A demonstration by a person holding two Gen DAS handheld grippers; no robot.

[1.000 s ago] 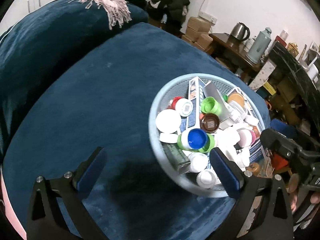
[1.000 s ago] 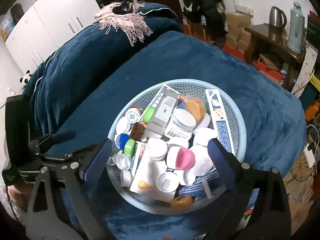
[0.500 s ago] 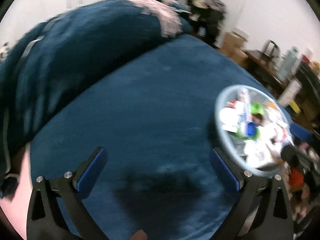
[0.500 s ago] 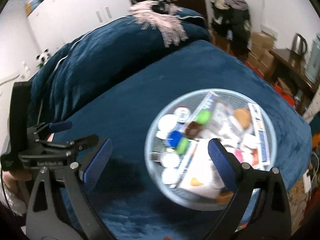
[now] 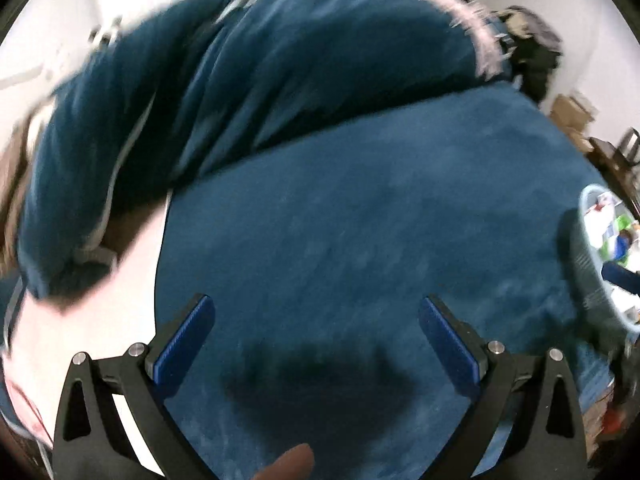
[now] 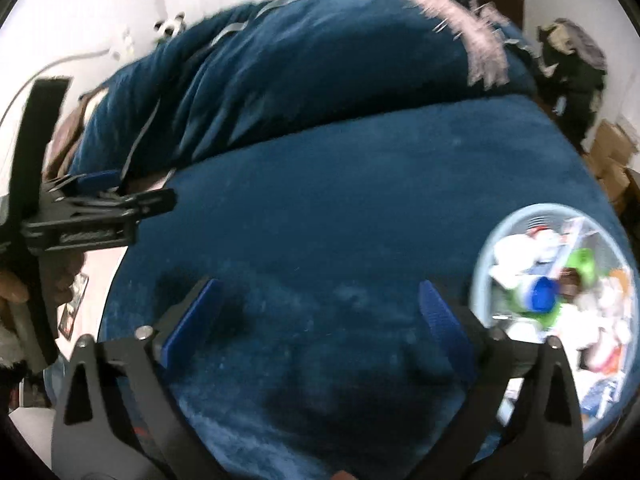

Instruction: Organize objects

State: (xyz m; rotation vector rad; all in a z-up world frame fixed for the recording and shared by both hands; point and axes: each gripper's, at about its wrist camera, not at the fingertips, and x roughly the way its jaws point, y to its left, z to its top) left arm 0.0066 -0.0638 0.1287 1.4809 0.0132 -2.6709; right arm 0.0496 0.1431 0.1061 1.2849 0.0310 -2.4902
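A light blue mesh basket [image 6: 486, 252] full of small bottles, caps and boxes sits on a dark blue plush surface [image 6: 340, 208]. It is at the right edge of the right wrist view and at the far right edge of the left wrist view [image 5: 586, 280]. My left gripper [image 5: 316, 320] is open and empty over bare blue plush, well left of the basket. My right gripper [image 6: 318, 300] is open and empty, also over the plush, its right finger near the basket's rim. The left gripper shows from the side in the right wrist view [image 6: 100, 216]. Both views are motion-blurred.
A big dark blue cushion [image 6: 300, 72] with a pink fringed scarf [image 6: 472, 40] rises behind the surface. Pale floor [image 5: 80, 320] lies beyond the left edge of the plush. Cardboard boxes [image 6: 612, 152] and dark clothes [image 6: 568, 52] stand at the right.
Both grippers have swung left, away from the basket, which slid from the middle of both views to the right edge. Both stay open and empty.
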